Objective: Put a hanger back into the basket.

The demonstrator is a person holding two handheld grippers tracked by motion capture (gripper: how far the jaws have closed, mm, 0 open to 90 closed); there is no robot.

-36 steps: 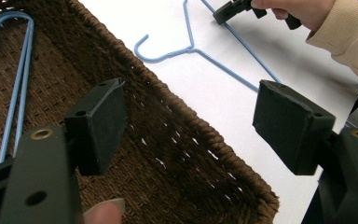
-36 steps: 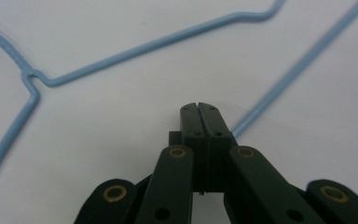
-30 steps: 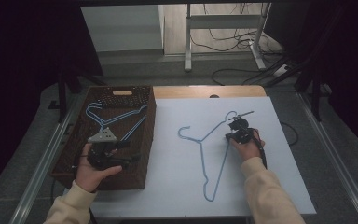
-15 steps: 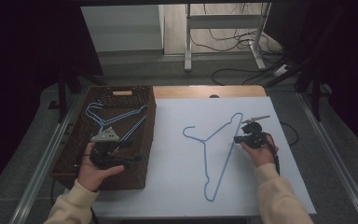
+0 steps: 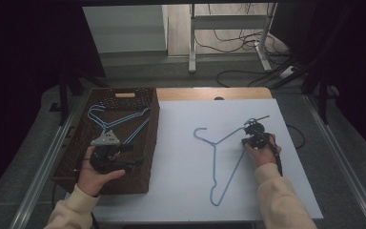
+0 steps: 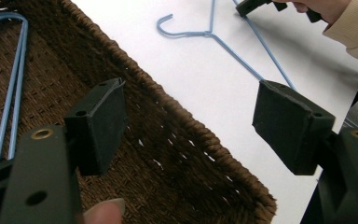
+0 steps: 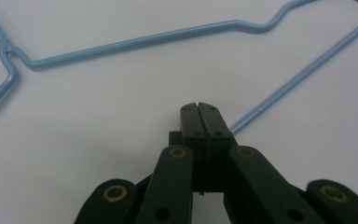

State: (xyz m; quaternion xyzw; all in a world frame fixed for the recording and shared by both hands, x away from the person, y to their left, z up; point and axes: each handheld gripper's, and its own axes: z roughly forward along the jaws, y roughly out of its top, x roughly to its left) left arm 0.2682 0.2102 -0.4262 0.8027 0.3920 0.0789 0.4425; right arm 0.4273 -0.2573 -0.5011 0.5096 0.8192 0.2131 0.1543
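A white sheet [image 5: 181, 157] covers most of the table. Against the sheet's left edge stands a brown woven basket [image 5: 76, 157], with blue wire hangers [image 5: 106, 119] lying in it at its far end. On the sheet, right of the basket, one blue hanger [image 5: 219, 157] lies flat, its hook pointing toward the basket. The left gripper [image 6: 189, 123] hovers over the basket's near right rim, jaws spread wide and holding nothing. The right gripper [image 7: 199, 114] sits at the hanger's far right side, jaws pressed together on its long straight wire.
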